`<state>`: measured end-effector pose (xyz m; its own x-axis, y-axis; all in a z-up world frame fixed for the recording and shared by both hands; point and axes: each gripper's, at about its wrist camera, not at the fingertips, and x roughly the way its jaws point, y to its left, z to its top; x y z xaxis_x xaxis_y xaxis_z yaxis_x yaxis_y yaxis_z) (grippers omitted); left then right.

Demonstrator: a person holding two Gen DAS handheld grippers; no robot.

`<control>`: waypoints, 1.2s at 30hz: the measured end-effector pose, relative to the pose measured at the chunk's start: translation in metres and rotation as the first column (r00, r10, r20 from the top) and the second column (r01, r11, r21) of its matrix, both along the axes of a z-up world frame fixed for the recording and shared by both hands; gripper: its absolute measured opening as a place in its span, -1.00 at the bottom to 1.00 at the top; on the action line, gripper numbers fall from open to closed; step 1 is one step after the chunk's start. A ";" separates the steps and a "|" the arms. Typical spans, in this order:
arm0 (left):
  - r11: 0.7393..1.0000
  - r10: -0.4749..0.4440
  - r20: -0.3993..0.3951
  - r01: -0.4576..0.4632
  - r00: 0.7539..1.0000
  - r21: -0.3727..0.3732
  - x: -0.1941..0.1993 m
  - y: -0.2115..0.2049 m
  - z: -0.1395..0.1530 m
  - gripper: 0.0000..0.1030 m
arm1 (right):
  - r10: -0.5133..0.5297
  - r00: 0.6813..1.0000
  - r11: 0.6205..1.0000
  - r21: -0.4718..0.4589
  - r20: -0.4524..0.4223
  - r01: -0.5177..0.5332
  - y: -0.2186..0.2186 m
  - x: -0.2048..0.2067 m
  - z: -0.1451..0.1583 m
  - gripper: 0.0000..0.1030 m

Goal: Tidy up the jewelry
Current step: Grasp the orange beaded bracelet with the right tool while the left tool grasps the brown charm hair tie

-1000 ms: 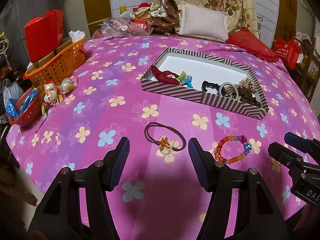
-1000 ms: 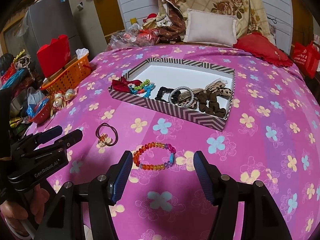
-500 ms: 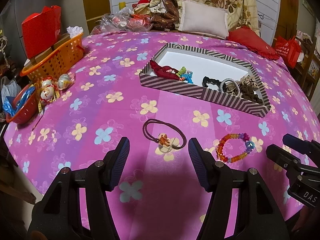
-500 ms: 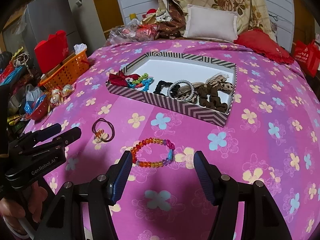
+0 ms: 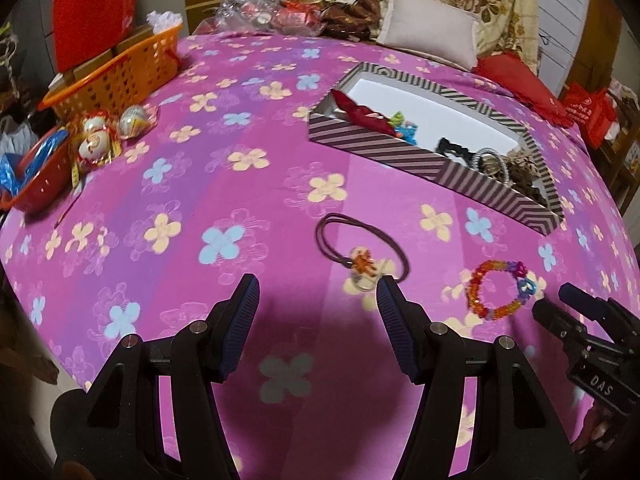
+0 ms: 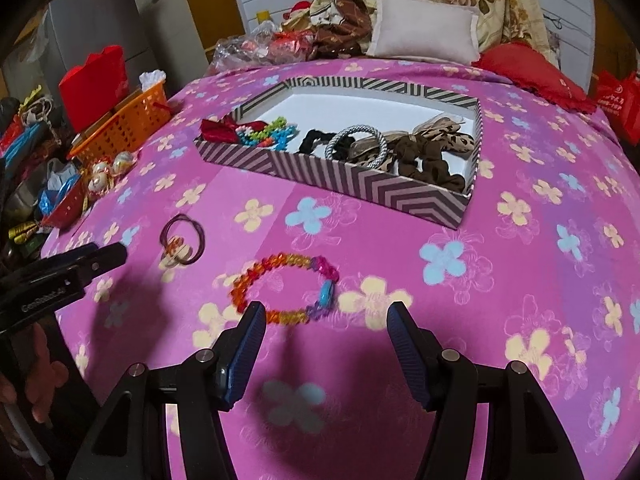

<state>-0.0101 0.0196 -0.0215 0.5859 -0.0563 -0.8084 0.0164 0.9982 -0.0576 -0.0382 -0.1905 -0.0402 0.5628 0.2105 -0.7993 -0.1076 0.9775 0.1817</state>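
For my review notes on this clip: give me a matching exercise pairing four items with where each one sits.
Things:
1. multicoloured beaded bracelet
2. dark elastic hair tie with orange charm
3. silver braided ring
4. orange plastic basket

Places:
A. inside the striped cardboard box
B. before the left gripper
C. bed's left edge
D. before the right gripper

Pairs: 1-D, 2-B, 3-A, 4-C

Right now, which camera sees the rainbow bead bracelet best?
The right wrist view: the bead bracelet lies big and central, just ahead of the open right claw. In the left wrist view, it sits small, off to the right.
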 end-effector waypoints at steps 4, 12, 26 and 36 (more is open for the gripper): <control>1.000 0.022 -0.014 -0.022 1.000 -0.012 0.004 0.010 -0.003 0.18 | 0.006 1.000 1.000 0.012 -0.013 -0.006 0.000 0.010 -0.008 0.00; 0.999 0.033 -0.041 -0.033 0.999 -0.014 0.015 0.014 -0.010 0.18 | 0.044 0.999 0.998 -0.034 -0.011 -0.044 0.010 0.025 -0.021 -0.44; 0.999 -0.021 -0.086 0.017 0.996 -0.045 0.034 -0.007 -0.021 0.18 | 0.048 0.999 0.997 -0.058 0.021 -0.047 0.000 0.023 -0.023 -0.75; 0.988 -0.151 -0.119 0.153 0.981 0.007 0.040 -0.031 -0.037 0.20 | 0.048 0.999 0.999 -0.019 0.010 -0.047 -0.004 0.025 -0.023 -0.75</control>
